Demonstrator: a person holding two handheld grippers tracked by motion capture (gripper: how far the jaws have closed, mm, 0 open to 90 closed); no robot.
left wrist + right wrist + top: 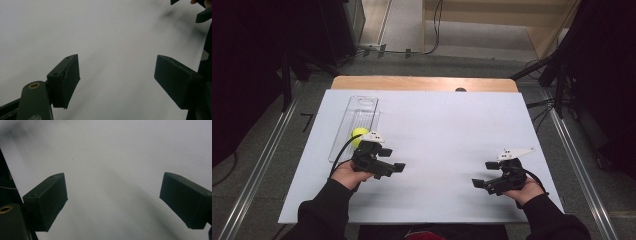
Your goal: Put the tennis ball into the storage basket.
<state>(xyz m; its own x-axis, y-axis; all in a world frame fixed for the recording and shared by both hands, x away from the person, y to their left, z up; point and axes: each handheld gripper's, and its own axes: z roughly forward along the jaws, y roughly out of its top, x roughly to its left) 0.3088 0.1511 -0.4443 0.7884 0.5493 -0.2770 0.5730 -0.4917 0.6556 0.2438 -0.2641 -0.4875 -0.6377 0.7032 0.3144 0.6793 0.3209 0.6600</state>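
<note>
A yellow ball [357, 135] lies in a long clear plastic tray [360, 111] at the left of the white board [437, 125]. My left gripper [394, 168] sits just in front of the ball, low over the board, its jaws pointing right toward the middle. In the left gripper view its own jaws [116, 77] stand apart over bare white surface, with nothing between them. My right gripper [479, 183] rests near the front right of the board, pointing left. In the right gripper view its jaws [113, 197] are spread wide and hold nothing.
The white board lies on a wooden table [422, 83] whose far edge shows beyond it. Dark stands and cables [552, 70] crowd the floor on both sides. The right gripper's black tips [203, 13] show at the top right of the left gripper view.
</note>
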